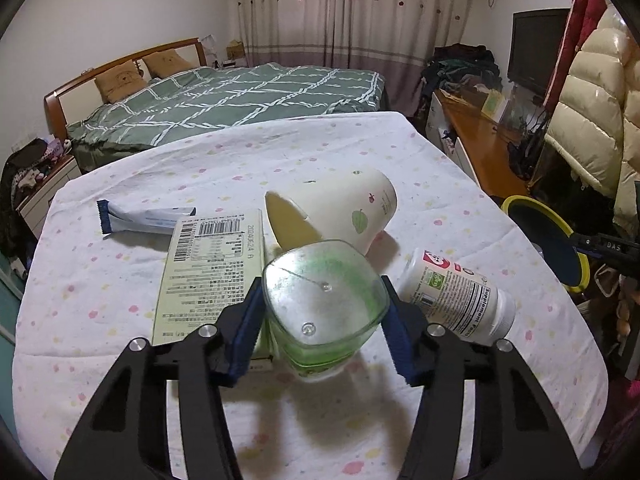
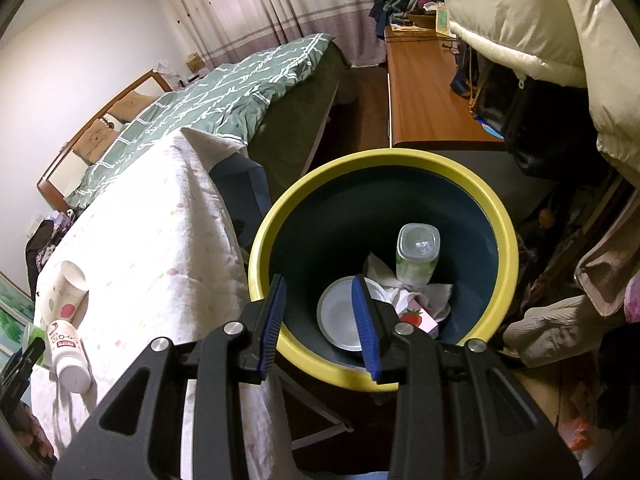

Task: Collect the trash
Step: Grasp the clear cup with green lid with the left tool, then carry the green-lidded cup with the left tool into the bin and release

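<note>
My left gripper (image 1: 322,292) is shut on a clear square bottle (image 1: 324,308) with green residue, its blue pads pressing both sides just above the tablecloth. Around it lie a white paper cup (image 1: 340,212) on its side, a white supplement bottle (image 1: 456,296), a pale green box (image 1: 208,276) and a blue-and-white wrapper (image 1: 144,218). My right gripper (image 2: 319,284) is shut on the near wall of the yellow-rimmed bin (image 2: 384,160), one pad outside and one inside. In the bin lie a green-labelled bottle (image 2: 416,256), a white lid (image 2: 340,316) and crumpled tissue (image 2: 416,296).
The table (image 1: 280,152) has a white dotted cloth; the bin (image 1: 540,236) hangs off its right edge. A bed (image 1: 240,96) lies behind, a wooden bench (image 1: 480,140) to the right, and a cream puffer coat (image 1: 592,100) hangs at far right.
</note>
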